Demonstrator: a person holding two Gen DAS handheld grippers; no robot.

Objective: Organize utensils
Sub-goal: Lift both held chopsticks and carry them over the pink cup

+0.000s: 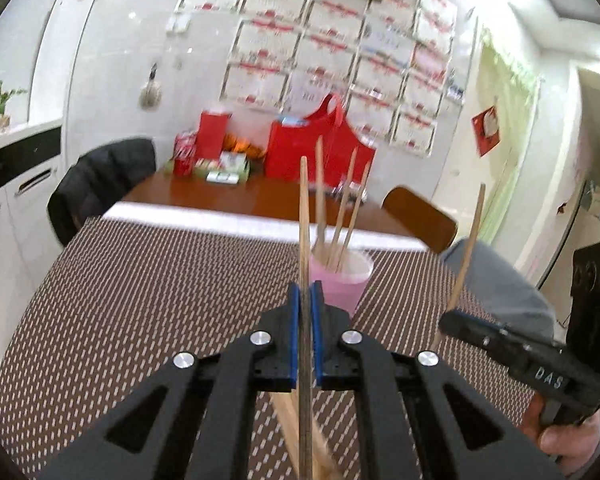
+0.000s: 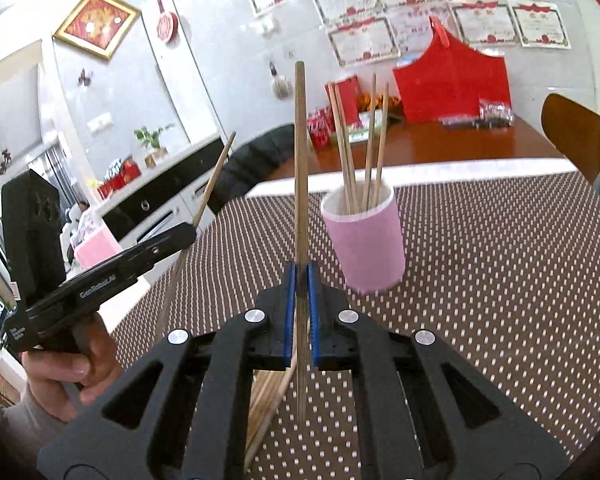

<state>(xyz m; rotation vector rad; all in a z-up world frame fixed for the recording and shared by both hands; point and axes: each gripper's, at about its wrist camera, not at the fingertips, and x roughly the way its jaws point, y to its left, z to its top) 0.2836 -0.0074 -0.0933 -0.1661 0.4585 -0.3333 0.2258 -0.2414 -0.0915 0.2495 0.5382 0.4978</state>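
The left gripper (image 1: 306, 308) is clamped on one chopstick (image 1: 304, 216) standing near upright; the pink cup (image 1: 342, 280), already holding several chopsticks, sits just beyond it at about one o'clock on the woven mat (image 1: 140, 300). The right gripper (image 2: 300, 292) likewise pinches a single upright chopstick (image 2: 300, 152), cup at two o'clock, apparently slightly farther off. Loose chopsticks (image 2: 268, 400) lie below at six o'clock. Legible lettering: "DAS" on the right tool's body; the left tool's print looks like "GenRobot.AI", though blurred.
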